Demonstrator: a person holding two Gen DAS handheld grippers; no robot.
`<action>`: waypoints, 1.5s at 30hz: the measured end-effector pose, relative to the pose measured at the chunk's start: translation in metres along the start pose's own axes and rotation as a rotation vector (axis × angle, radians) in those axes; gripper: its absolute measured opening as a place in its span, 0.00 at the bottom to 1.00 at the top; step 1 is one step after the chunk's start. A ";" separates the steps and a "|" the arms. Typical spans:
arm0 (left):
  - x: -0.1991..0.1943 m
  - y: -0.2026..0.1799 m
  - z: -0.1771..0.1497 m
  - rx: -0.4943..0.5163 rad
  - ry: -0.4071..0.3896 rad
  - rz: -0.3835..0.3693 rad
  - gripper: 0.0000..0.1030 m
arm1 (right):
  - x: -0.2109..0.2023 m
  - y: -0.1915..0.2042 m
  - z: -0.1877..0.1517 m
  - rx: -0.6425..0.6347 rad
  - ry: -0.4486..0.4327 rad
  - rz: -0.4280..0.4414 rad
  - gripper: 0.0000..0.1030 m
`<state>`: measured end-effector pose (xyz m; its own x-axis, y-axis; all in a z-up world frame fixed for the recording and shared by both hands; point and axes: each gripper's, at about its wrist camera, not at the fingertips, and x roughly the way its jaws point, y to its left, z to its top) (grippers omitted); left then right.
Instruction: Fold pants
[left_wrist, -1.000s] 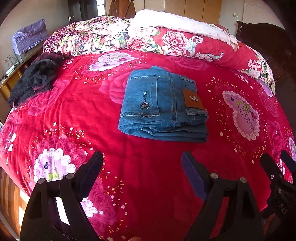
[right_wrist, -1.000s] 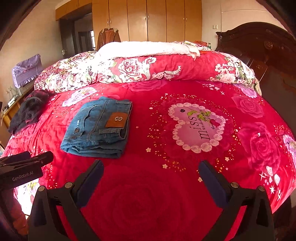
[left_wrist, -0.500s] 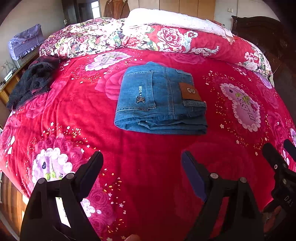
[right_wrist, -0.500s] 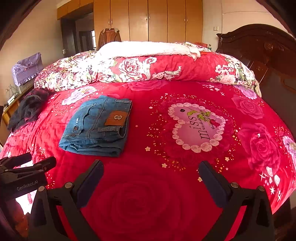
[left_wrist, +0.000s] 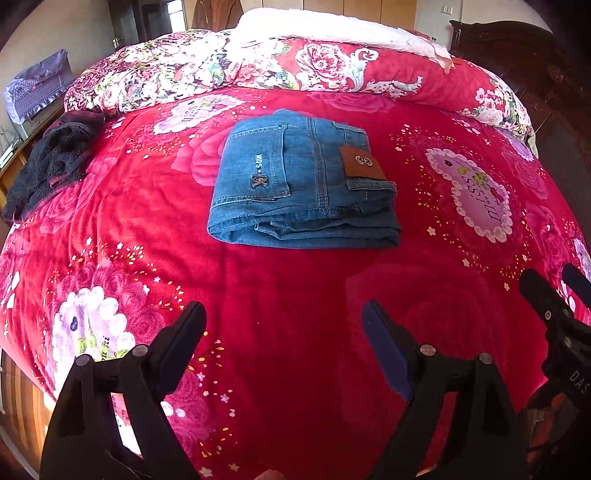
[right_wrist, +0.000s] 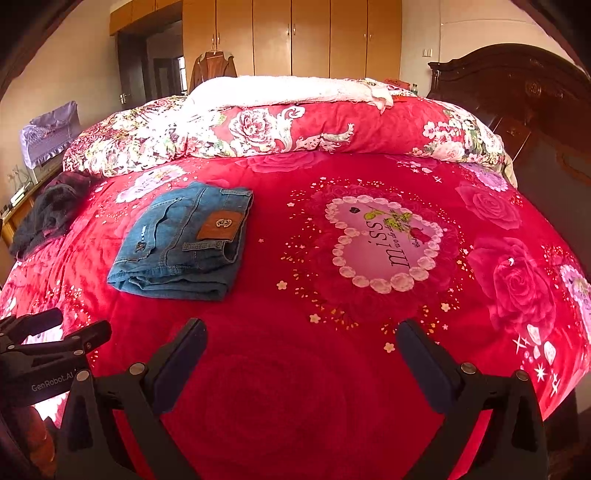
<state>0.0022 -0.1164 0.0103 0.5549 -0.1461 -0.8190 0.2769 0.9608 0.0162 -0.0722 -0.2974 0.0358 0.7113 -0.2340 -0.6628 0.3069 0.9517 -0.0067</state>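
Observation:
Blue jeans (left_wrist: 303, 184) lie folded into a compact rectangle on the red floral bedspread (left_wrist: 295, 332), brown leather patch facing up. In the right wrist view the same jeans (right_wrist: 184, 243) sit left of centre. My left gripper (left_wrist: 284, 325) hovers over the bedspread in front of the jeans, open, nothing between its fingers. My right gripper (right_wrist: 301, 343) hangs open over bare bedspread to the right of the jeans, apart from them. Each gripper shows at the other view's edge.
A rolled floral duvet with a white blanket (right_wrist: 288, 122) lies across the far side of the bed. A dark garment (left_wrist: 51, 162) rests at the left edge. A dark wooden headboard (right_wrist: 517, 103) stands on the right, wardrobes behind.
In the left wrist view the jeans have shifted slightly left and grown a little nearer as the left gripper drifted. Both grippers stay open; the jeans lie unchanged.

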 end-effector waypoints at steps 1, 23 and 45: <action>0.000 -0.001 -0.001 0.003 0.001 -0.002 0.85 | 0.000 0.000 0.000 0.001 0.001 -0.001 1.00; 0.003 0.001 0.000 -0.009 0.016 0.002 0.85 | 0.015 0.008 0.006 -0.042 0.055 0.018 1.00; 0.004 -0.001 0.002 -0.003 0.024 -0.010 0.85 | 0.017 0.004 0.008 -0.050 0.064 -0.005 1.00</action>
<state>0.0052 -0.1180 0.0082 0.5332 -0.1500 -0.8326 0.2796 0.9601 0.0061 -0.0538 -0.2995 0.0311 0.6676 -0.2273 -0.7090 0.2770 0.9597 -0.0469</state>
